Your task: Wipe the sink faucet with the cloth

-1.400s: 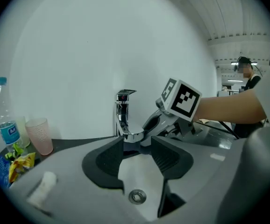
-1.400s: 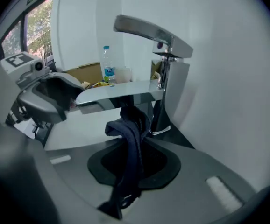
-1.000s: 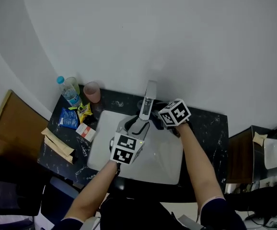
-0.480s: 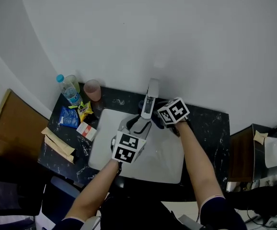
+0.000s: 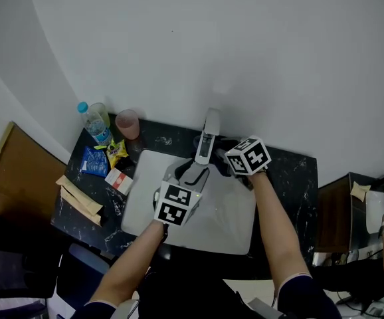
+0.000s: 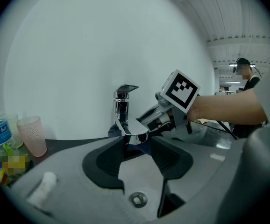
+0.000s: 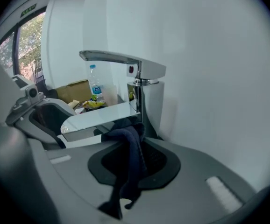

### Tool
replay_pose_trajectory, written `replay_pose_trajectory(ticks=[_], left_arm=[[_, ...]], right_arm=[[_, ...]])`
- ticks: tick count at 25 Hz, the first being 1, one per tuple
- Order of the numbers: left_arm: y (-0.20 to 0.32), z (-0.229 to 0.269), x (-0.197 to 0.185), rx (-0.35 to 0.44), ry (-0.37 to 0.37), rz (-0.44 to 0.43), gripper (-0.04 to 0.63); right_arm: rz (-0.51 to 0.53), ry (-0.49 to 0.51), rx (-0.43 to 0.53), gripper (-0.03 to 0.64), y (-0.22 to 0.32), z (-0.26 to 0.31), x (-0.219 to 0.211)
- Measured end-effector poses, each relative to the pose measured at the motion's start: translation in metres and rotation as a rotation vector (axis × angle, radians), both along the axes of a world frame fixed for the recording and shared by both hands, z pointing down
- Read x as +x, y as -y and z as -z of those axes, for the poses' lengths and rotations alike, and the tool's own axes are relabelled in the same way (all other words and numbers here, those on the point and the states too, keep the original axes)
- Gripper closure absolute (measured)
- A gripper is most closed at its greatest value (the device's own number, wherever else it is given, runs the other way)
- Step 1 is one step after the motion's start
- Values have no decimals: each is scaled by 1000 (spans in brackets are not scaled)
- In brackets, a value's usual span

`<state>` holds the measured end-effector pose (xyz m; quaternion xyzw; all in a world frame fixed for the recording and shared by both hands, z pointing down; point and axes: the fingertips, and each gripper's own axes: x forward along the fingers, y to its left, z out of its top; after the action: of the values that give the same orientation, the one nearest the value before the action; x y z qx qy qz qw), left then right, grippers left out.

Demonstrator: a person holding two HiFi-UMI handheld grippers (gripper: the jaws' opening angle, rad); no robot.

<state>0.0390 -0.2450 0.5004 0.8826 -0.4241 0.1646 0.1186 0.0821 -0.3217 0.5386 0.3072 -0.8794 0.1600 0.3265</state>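
The chrome faucet [image 5: 208,141] stands at the back of the white sink [image 5: 232,231]. Its flat spout [image 6: 134,135] lies between the fingertips of my left gripper [image 6: 135,143], which stands wide and closed on the spout's sides. In the head view the left gripper [image 5: 193,172] reaches up from the basin. My right gripper [image 7: 135,147] is shut on a dark blue cloth [image 7: 131,160], which hangs between its jaws and touches the faucet column [image 7: 142,106] under the spout. From the left gripper view the right gripper [image 6: 146,121] sits just right of the faucet.
On the dark counter left of the sink stand a water bottle [image 5: 92,122], a clear glass [image 5: 103,116] and a pink cup [image 5: 127,126], with snack packets [image 5: 96,164], a small box [image 5: 118,181] and paper sachets [image 5: 79,202]. The drain [image 6: 137,199] lies below the left jaws.
My right gripper has shifted slightly to the right beside the faucet with the cloth. The left gripper has stayed on the spout.
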Motion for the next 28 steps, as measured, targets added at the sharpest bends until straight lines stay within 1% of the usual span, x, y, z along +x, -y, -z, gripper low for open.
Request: replay_pose_trajectory(ticks=[4,10,12,14,15,17,20,23,25,28], left_arm=[[1,-3,-1,-8,5,2,410],[-2,-7,0,-20,18,-6,410],[-2,-8,-1,-21,23,-8,410],[-2,-8,-2,-23,24,-6,410],[-2,-8,-3,-24,22,-4,410],[-2,-7,-4,-25,17,0,410],[-5,-8,-6,-33,11,-2,410],[-8,-9,-8,-42,9,-5,410],[-9,-9,-8,-42,13,-7,410],[-9,-7,-7,-37,16,-13,410]], right_arm=[[1,4,-8,558,0,-6,-2],[17,-82,-50,558,-1,-33,-2],[44,-100,-57,558,-7,-33,-4],[71,-95,-71,558,-19,-27,-4],[66,-79,-76,558,-24,-23,-1],[18,-50,-78,558,-30,-16,11],[-103,-31,-77,558,-30,-10,37],[-206,-22,-49,558,-23,-4,57],[-211,-74,-17,558,-16,-5,60],[-138,-230,17,558,-7,-16,53]])
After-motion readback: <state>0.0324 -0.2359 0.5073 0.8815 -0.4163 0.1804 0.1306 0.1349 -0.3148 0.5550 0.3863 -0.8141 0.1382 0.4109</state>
